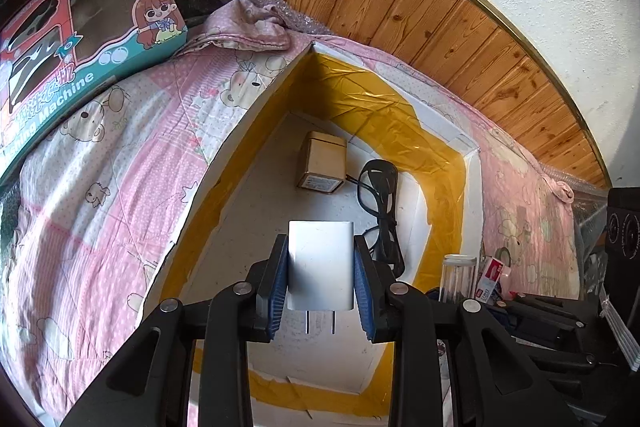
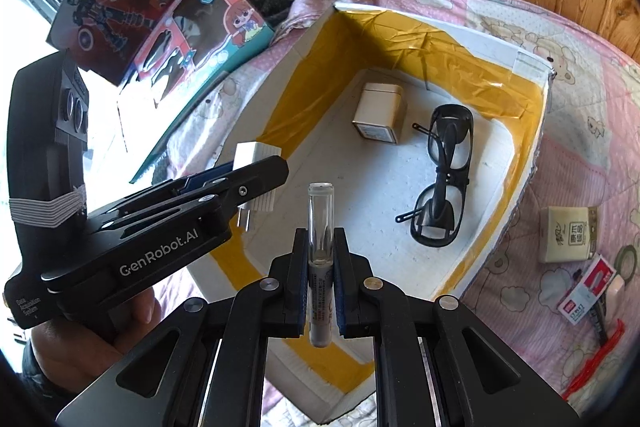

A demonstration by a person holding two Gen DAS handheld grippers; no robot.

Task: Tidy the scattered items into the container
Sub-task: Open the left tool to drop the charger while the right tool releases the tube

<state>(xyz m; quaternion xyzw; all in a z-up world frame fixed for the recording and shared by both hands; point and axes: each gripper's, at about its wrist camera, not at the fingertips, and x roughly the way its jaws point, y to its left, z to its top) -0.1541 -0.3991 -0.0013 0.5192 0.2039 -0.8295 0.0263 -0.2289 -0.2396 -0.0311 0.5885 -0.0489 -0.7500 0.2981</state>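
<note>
A: What's in the foam box (image 2: 472,39)?
B: Black glasses (image 2: 440,183) and a small carton (image 2: 380,111).
A: The tongs?
B: Over it: left gripper (image 1: 321,275) clamps a white charger (image 1: 321,263); right gripper (image 2: 320,291) clamps a clear-capped marker (image 2: 320,259).

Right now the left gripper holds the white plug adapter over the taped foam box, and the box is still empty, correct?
Not empty: the right wrist view shows a small beige box and black glasses already inside the taped foam box. The left gripper does hold the white plug adapter over it.
</note>
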